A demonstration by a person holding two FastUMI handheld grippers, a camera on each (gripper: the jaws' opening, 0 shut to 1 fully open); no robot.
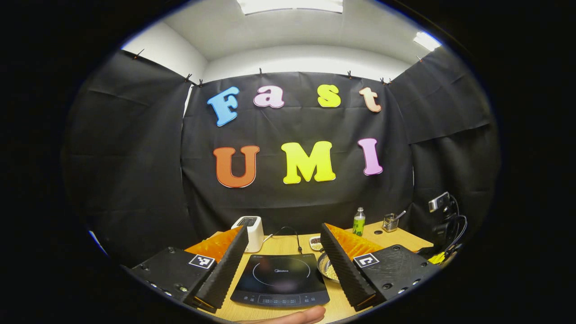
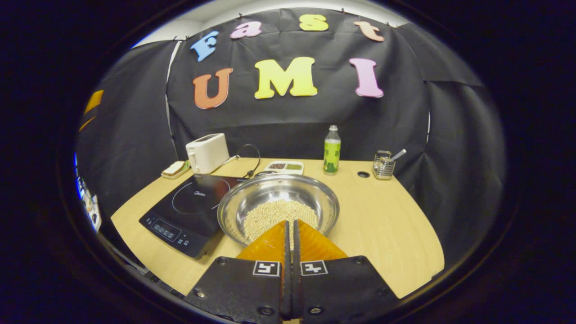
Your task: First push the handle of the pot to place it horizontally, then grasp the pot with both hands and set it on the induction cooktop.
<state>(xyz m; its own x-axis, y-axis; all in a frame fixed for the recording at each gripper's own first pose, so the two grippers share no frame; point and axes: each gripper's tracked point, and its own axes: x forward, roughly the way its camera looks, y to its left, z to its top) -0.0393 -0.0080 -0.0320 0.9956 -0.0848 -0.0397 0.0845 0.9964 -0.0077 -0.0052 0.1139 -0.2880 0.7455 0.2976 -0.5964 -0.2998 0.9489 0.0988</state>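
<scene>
Right tongs (image 2: 290, 229): fingers pressed together, gripping nothing, tips at the near rim of the pot (image 2: 279, 208) (a steel bowl holding pale grains). No handle discernible, so its axis cannot be told. Left tongs (image 1: 284, 252): spread wide, empty, held level above the induction cooktop (image 1: 280, 278). The pot sits just right of it. Wooden table (image 2: 382, 216); black cloth walls beyond.

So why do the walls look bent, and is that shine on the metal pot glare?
Left gripper view: the fisheye lens bows the booth wall, and the ceiling lights are blown out white. Right gripper view: the table edge curves the same way, the pot rim carries bright reflections, and the cooktop glass mirrors a faint sheen.
</scene>
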